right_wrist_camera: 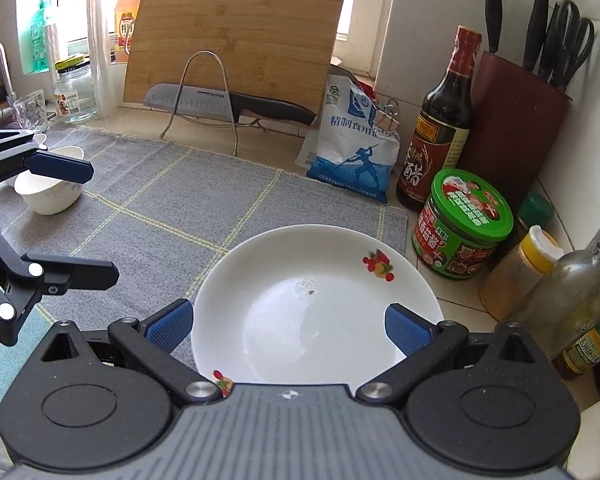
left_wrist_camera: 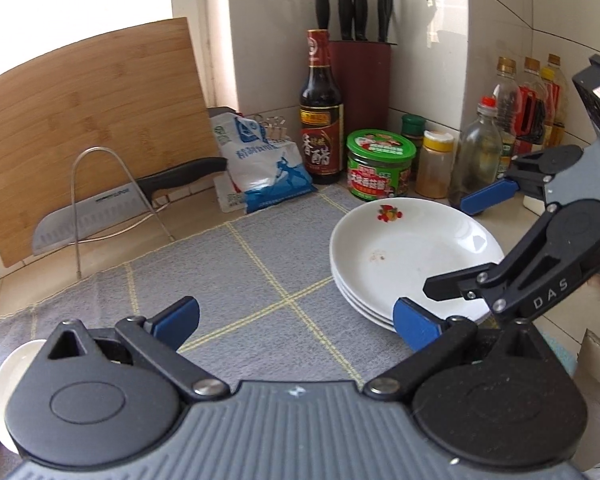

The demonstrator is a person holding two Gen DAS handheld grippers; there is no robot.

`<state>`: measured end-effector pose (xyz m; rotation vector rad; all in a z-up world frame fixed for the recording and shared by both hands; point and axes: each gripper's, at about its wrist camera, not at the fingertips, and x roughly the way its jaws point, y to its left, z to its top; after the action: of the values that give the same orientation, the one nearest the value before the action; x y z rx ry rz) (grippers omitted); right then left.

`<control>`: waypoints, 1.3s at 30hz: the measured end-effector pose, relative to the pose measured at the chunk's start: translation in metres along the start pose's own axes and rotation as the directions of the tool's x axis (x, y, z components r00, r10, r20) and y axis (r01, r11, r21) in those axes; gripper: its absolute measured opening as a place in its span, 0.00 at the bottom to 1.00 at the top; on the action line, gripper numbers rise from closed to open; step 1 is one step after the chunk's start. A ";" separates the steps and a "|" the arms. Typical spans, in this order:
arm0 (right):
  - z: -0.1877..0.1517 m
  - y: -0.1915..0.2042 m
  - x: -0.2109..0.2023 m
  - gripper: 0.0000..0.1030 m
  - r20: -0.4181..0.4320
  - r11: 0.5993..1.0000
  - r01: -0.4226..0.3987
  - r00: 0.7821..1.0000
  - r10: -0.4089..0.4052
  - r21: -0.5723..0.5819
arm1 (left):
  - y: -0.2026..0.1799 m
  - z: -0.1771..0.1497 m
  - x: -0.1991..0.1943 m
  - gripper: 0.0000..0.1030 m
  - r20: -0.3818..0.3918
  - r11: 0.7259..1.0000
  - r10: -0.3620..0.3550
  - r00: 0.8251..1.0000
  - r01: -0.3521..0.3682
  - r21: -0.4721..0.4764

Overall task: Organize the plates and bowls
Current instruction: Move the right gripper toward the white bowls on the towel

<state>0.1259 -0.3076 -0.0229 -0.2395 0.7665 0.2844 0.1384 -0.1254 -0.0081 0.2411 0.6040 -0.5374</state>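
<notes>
The stack of white shallow ceramic plates with a small fruit print (left_wrist_camera: 416, 256) sits at the right edge of the grey woven mat with yellow grid lines (left_wrist_camera: 236, 280), close to the back right corner of the bench, just before the row of jars and bottles. I count three rims in the left wrist view, one nested in the other, so the plates seem already gathered into one pile there, probably to keep the middle of the mat free.

The right hand-held gripper (right_wrist_camera: 290, 330) hangs over the near rim of the top plate with its blue pads spread wide, one on each side of the plate's near part, and it pinches nothing. I judge that it is either just letting the plate go or lining up to take it; the pictures do not decide this.

The left hand-held gripper (left_wrist_camera: 296, 320) is also spread and holds nothing. It points over the mat, its right pad just beside the near rim of the stack.

The white ceramic bowls with a faint flower pattern (right_wrist_camera: 50, 190) stand at the left edge of the mat, well apart from the plates. They look not yet stacked neatly, one leaning inside another, so the bowls are probably the part of the task that remains.

The green-lidded sauce jar (right_wrist_camera: 466, 226) stands near the plate rim, so a careless push of the stack toward the back could knock it.
</notes>
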 end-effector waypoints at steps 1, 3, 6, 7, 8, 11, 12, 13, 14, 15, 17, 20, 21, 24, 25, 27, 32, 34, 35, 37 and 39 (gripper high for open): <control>0.001 0.010 -0.001 1.00 0.009 1.000 0.008 1.000 -0.008 -0.012 | 0.006 -0.003 -0.005 0.99 0.006 1.000 0.013 1.000 -0.013 -0.003; 0.003 0.030 -0.002 1.00 0.028 1.000 0.012 1.000 -0.011 -0.025 | 0.019 -0.009 -0.016 0.99 0.019 1.000 0.028 0.999 -0.028 -0.008; 0.007 0.059 -0.002 1.00 0.034 1.000 0.011 0.999 -0.010 -0.029 | 0.042 -0.020 -0.032 0.99 0.023 0.999 0.034 0.999 -0.034 -0.017; 0.008 0.071 -0.003 1.00 0.040 0.999 0.016 0.999 -0.015 -0.028 | 0.049 -0.025 -0.036 0.99 0.017 0.999 0.034 0.999 -0.034 -0.015; 0.009 0.081 -0.002 1.00 0.039 1.000 0.012 0.999 -0.011 -0.027 | 0.056 -0.029 -0.042 0.99 0.012 0.999 0.037 0.999 -0.037 -0.012; 0.012 0.113 -0.001 1.00 0.040 1.000 -0.018 0.999 0.019 -0.017 | 0.075 -0.043 -0.059 0.99 0.004 0.999 0.040 0.999 -0.040 -0.003; 0.012 0.122 0.000 1.00 0.037 0.999 -0.030 0.999 0.030 -0.020 | 0.080 -0.047 -0.064 0.99 -0.003 0.999 0.043 0.999 -0.043 -0.002; 0.012 0.134 0.001 1.00 0.035 0.999 -0.033 0.999 0.034 -0.027 | 0.087 -0.052 -0.070 0.99 -0.012 0.999 0.044 0.999 -0.044 0.001; 0.012 0.145 0.002 1.00 0.033 0.999 -0.038 0.999 0.040 -0.038 | 0.093 -0.056 -0.074 0.99 -0.022 0.999 0.050 0.999 -0.050 0.002; 0.013 0.155 0.004 1.00 0.031 0.998 -0.050 0.998 0.051 -0.050 | 0.098 -0.060 -0.079 0.99 -0.030 0.998 0.057 0.998 -0.057 0.002; 0.012 0.177 0.005 1.00 0.032 0.994 -0.082 0.996 0.084 -0.067 | 0.112 -0.068 -0.089 0.99 -0.039 0.998 0.060 0.997 -0.060 -0.003; 0.012 0.205 0.010 1.00 0.034 0.986 -0.143 0.989 0.147 -0.081 | 0.135 -0.080 -0.104 0.99 -0.067 0.997 0.077 0.995 -0.077 -0.010; 0.012 0.213 0.011 1.00 0.034 0.984 -0.152 0.987 0.155 -0.088 | 0.140 -0.083 -0.108 0.99 -0.071 0.996 0.087 0.994 -0.088 -0.009; 0.014 0.238 0.016 1.00 0.036 0.978 -0.174 0.983 0.179 -0.119 | 0.162 -0.094 -0.117 0.99 -0.089 0.992 0.127 0.988 -0.128 -0.005; 0.015 0.247 0.018 1.00 0.034 0.974 -0.186 0.981 0.192 -0.130 | 0.169 -0.097 -0.119 0.99 -0.100 0.990 0.136 0.986 -0.138 -0.011; 0.016 0.262 0.021 1.00 0.034 0.966 -0.205 0.976 0.213 -0.160 | 0.182 -0.104 -0.122 0.99 -0.120 0.988 0.148 0.982 -0.152 -0.023; 0.020 0.288 0.029 1.00 0.034 0.942 -0.247 0.965 0.261 -0.226 | 0.215 -0.119 -0.127 0.99 -0.187 0.985 0.138 0.973 -0.154 -0.073; 0.021 0.298 0.033 1.00 0.030 0.930 -0.288 0.953 0.303 -0.230 | 0.227 -0.125 -0.128 0.99 -0.209 0.985 0.119 0.971 -0.142 -0.100; 0.021 0.304 0.034 1.00 0.028 0.922 -0.304 0.947 0.319 -0.239 | 0.231 -0.127 -0.127 0.98 -0.218 0.985 0.114 0.969 -0.139 -0.106; 0.021 0.315 0.037 1.00 0.029 0.913 -0.317 0.942 0.335 -0.257 | 0.237 -0.130 -0.125 0.97 -0.235 0.985 0.109 0.966 -0.137 -0.107; 0.022 0.323 0.040 1.00 0.030 0.904 -0.332 0.935 0.353 -0.269 | 0.240 -0.133 -0.124 0.94 -0.247 0.986 0.096 0.964 -0.125 -0.106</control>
<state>0.0581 0.0080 -0.0712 -0.3395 0.6902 0.7293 0.1200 0.1743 -0.0262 0.2253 0.8515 -0.3636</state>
